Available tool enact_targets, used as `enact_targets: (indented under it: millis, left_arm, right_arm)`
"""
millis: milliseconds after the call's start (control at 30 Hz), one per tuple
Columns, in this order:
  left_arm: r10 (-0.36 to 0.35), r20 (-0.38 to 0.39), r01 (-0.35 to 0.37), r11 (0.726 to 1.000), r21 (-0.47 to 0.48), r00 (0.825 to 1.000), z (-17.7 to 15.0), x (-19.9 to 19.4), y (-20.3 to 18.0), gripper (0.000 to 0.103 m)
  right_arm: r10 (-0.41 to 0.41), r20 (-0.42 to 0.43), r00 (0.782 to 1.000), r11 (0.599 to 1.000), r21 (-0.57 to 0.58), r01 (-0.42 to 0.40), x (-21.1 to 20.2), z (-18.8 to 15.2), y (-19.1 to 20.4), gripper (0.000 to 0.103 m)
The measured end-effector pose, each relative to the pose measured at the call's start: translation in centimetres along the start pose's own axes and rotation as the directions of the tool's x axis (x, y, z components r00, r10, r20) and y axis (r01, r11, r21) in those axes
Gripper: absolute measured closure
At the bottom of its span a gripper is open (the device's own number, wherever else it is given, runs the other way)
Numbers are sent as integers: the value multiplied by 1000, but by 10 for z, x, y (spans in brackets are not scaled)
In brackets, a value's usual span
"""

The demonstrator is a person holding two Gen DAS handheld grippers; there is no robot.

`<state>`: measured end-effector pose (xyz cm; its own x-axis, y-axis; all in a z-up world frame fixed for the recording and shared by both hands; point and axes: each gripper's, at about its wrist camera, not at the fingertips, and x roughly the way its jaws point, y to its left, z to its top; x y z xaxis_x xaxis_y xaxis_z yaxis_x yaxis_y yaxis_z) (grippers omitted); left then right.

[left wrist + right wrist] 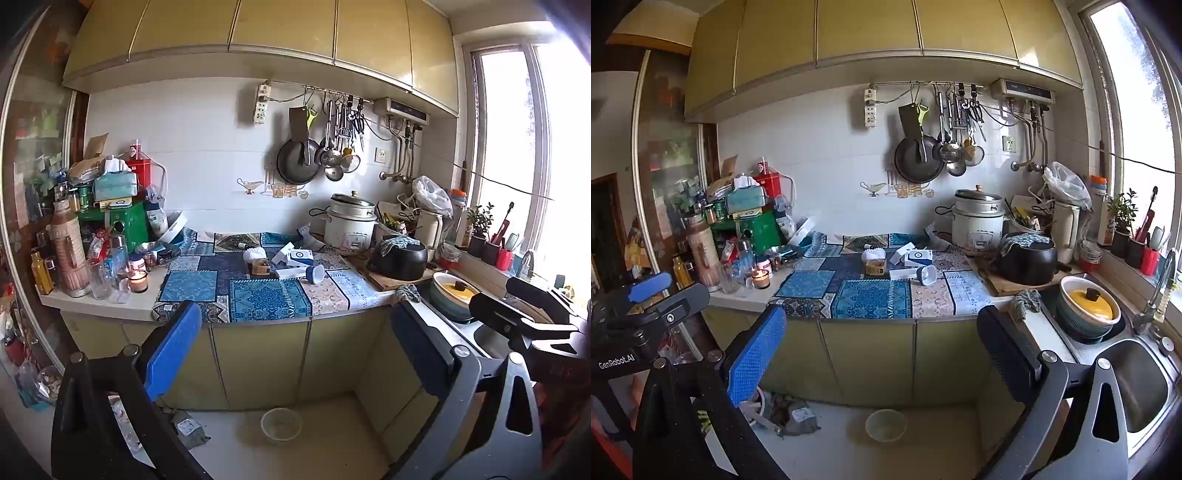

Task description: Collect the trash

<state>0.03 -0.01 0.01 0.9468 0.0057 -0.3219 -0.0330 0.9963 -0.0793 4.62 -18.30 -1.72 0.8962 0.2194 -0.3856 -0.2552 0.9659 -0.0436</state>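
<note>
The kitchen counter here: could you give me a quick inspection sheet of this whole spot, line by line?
Surface: counter under a blue patchwork cloth.
Job's things: crumpled white paper, opened white boxes and a tipped-over cup lie mid-cloth.
Clutter: lit candle, bottles and jars at the left; rice cooker, black pot at the right.
Grippers: left gripper and right gripper both open, empty, short of the counter.
Cables: power strip on the wall, cord trailing right.
Surroundings: sink, window, bowl on the floor.
</note>
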Motion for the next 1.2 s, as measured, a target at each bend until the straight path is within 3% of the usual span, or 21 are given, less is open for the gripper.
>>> enact_targets:
  millis: [700, 1200]
  left_arm:
    - [-1, 1, 1, 1000, -17, 1000, 1, -3, 2, 0]
    - [3, -18, -3, 1000, -28, 1000, 2, 20, 7, 0]
  right_arm:
    - [17, -29, 999, 1000, 3, -17, 9, 2, -4, 0]
    - [19, -33, 999, 1000, 4, -19, 13, 2, -4, 0]
